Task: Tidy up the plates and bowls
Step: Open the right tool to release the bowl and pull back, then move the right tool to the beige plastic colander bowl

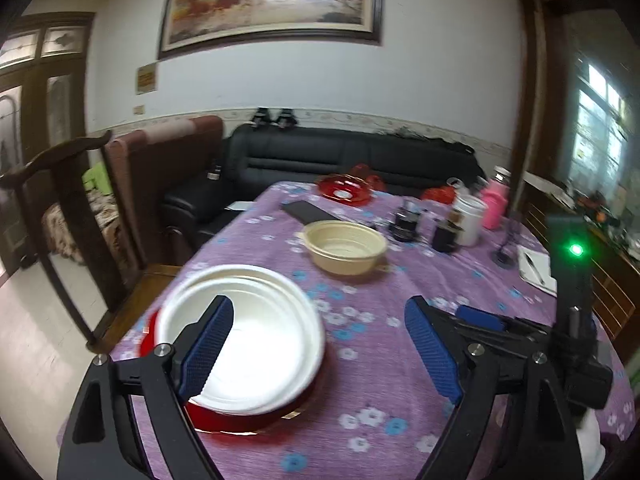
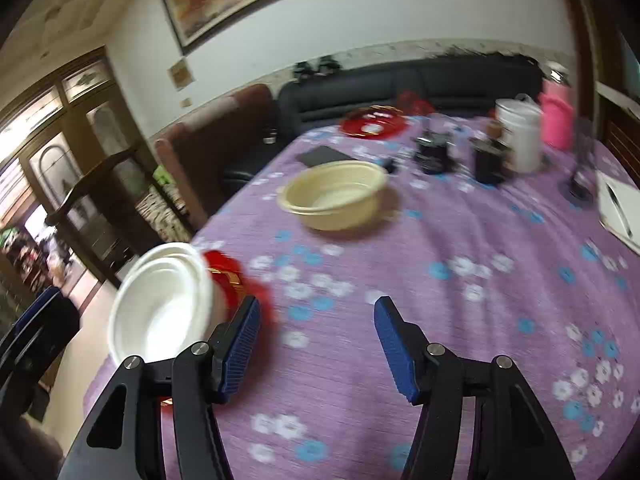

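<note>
A stack of white bowls [image 1: 256,340] rests on a red plate [image 1: 248,420] near the table's left edge. My left gripper [image 1: 320,308] is open above the cloth; its left finger overlaps the stack in the picture and nothing lies between the pads. A cream bowl [image 1: 346,246] stands alone farther back. In the right wrist view the white bowls [image 2: 160,312] and red plate [image 2: 228,272] lie to the left of my open, empty right gripper [image 2: 316,308], with the cream bowl [image 2: 336,196] ahead. A finger [image 1: 480,318] of the right gripper shows in the left wrist view.
A purple flowered tablecloth [image 2: 460,320] covers the table. At the far end are a second red plate [image 1: 346,190], a dark phone [image 1: 308,212], dark jars [image 2: 434,152], a white cup [image 2: 520,136] and a pink bottle [image 2: 556,120]. A notebook with pen [image 2: 618,208] lies right; a wooden chair [image 1: 72,200] stands left.
</note>
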